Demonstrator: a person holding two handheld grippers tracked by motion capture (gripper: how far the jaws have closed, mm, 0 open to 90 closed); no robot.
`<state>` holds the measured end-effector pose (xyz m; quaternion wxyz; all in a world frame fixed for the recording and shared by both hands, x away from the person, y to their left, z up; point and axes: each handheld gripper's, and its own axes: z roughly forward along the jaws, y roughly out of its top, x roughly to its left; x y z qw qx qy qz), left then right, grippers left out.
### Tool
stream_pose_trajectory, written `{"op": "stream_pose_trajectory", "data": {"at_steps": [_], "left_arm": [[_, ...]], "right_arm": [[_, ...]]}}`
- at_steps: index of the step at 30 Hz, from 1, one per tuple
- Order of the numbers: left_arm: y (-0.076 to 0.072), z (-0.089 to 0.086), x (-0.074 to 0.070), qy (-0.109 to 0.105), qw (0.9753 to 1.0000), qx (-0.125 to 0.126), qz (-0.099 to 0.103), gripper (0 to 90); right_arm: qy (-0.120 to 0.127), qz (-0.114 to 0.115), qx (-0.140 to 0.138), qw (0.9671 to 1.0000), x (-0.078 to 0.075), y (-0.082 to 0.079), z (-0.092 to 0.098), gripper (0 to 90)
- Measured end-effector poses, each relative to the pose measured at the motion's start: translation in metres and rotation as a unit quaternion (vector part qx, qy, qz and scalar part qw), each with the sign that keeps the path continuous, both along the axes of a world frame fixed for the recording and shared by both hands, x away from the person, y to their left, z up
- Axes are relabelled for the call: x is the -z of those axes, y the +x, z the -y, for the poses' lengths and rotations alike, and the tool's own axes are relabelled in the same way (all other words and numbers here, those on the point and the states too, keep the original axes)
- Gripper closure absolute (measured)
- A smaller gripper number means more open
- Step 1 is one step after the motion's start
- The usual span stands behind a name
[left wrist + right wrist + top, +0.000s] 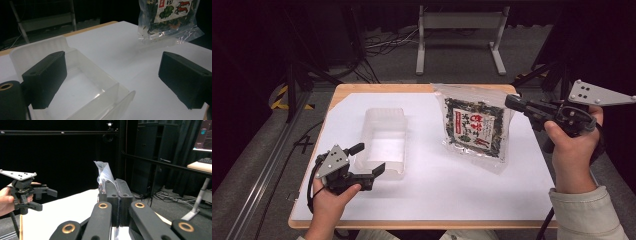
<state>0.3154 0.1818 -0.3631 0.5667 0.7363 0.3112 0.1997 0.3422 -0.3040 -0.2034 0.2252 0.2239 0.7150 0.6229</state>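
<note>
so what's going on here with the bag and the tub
A person works at a table with a gripper in each hand. The right gripper is shut on the edge of a clear snack bag, holding it up off the white table. The left gripper is open, its jaws either side of the near wall of an empty clear plastic tub.

Bare sheet [427, 185] gives passage between bin [383, 140] and hanging bag [473, 127], seemingly.
</note>
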Motion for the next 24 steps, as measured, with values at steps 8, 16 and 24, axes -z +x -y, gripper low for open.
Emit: {"op": "stream_pose_trajectory", "data": {"at_steps": [8,16,24], "left_arm": [[0.011,0.016,-0.015,-0.017,0.9996,0.024,0.001,8.8],[0.026,0.031,-0.034,-0.009,0.9989,0.046,0.001,8.0],[0.04,0.053,-0.046,-0.029,0.997,0.066,0.029,11.4]], "right_arm": [[-0.005,0.005,-0.019,0.9998,-0.007,0.0,-0.014,90.0],[-0.009,0.004,-0.03,0.9995,-0.006,0.001,-0.021,90.0],[-0.008,0.004,-0.04,0.9992,-0.005,0.0,-0.025,90.0]]}}
